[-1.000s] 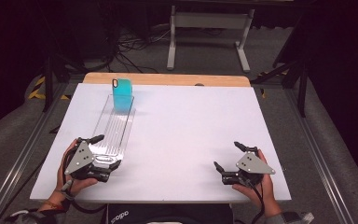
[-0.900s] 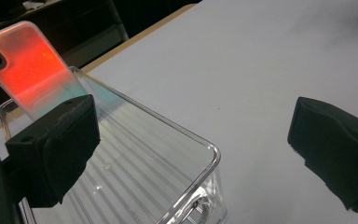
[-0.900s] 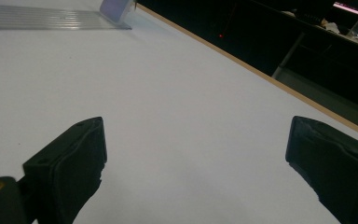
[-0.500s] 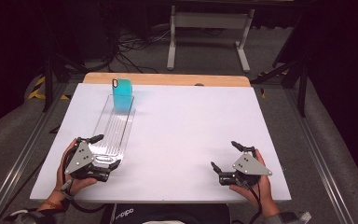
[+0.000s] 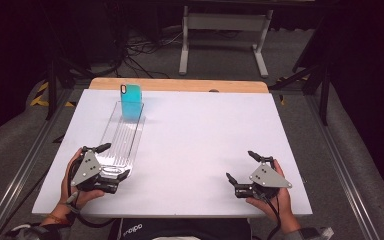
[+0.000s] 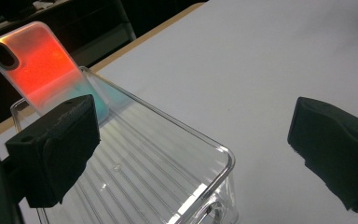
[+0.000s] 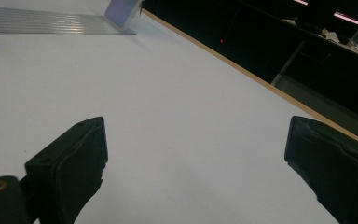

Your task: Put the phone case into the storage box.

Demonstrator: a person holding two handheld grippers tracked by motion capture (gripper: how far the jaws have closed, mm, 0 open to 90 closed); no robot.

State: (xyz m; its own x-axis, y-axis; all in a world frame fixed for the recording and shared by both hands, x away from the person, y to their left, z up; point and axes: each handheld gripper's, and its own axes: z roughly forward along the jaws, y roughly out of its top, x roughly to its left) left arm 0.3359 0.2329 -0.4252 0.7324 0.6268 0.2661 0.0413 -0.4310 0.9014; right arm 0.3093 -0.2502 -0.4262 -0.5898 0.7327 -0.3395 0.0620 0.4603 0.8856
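clear plastic, ribbed along its length: the tray (image 5: pixel 122 137) lies on the left of the white table (image 5: pixel 200 145), its long axis running away from the person, with a teal phone case (image 5: pixel 131 101) propped upright at its far end, camera cutout uppermost. the left gripper (image 5: pixel 111 161) sits at the tray's near end, jaws spread wide about the near corner and not gripping it. far to the right, the right gripper (image 5: pixel 241 165) rests with jaws equally spread, holding nothing. the work looks barely begun: nothing is grasped yet.
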